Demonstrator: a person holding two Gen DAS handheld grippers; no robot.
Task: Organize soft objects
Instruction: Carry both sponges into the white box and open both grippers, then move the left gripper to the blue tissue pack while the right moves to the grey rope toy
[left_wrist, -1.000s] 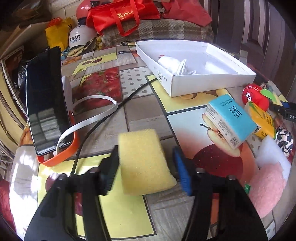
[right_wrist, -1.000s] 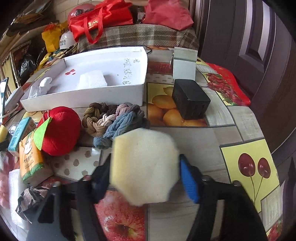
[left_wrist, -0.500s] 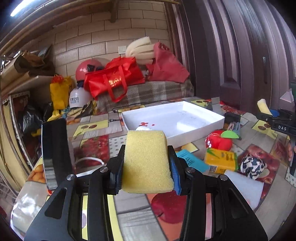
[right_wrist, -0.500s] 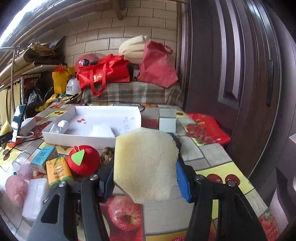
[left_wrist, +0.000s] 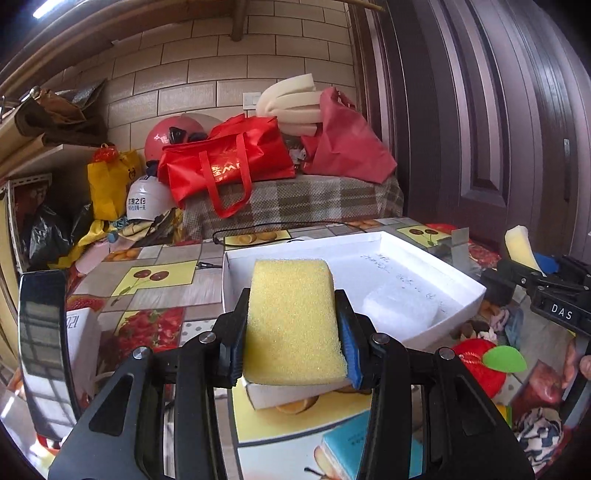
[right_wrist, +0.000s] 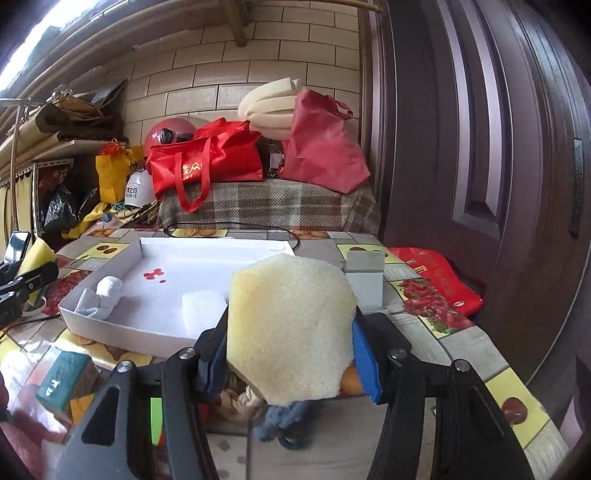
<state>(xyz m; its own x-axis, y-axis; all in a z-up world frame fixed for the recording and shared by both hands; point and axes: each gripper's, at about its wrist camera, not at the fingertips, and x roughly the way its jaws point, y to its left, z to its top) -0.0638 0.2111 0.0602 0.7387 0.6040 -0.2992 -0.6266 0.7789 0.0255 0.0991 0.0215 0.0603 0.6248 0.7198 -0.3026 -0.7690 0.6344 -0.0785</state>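
Presently both of my grippers are loaded and raised above the table. My left gripper (left_wrist: 293, 328) is closed to sponge width on a yellow rectangular sponge (left_wrist: 291, 325), its blue pads pressed into the two long sides so the foam stands upright between them. My right gripper (right_wrist: 291, 345) is likewise clamped on a paler, rough-cut foam piece (right_wrist: 291, 328), which bulges well above the fingers.

Directly ahead of both grippers, and lower, sits the white shallow box (left_wrist: 476, 291). Inside it lie a white foam block (right_wrist: 203, 310) and, at the end farthest from my right gripper, what appears to be a rolled white cloth (right_wrist: 101, 297); glare makes that one uncertain. Below and to the right of my left gripper, outside the box, remain a red plush apple with a green leaf (left_wrist: 476, 360), a blue tissue pack (left_wrist: 369, 454) and a patterned fabric item (left_wrist: 539, 435). Beneath my right gripper lies a bundle of knitted scrunchies (right_wrist: 284, 417).

Assessment: the step in hand is carrying two sponges to the box. The next move calls for advancing each gripper over the box wall, lowering into a bare part of the floor away from the foam block, then opening the jaws. The two grippers should stay apart during release. Several soft items are yet to be collected.
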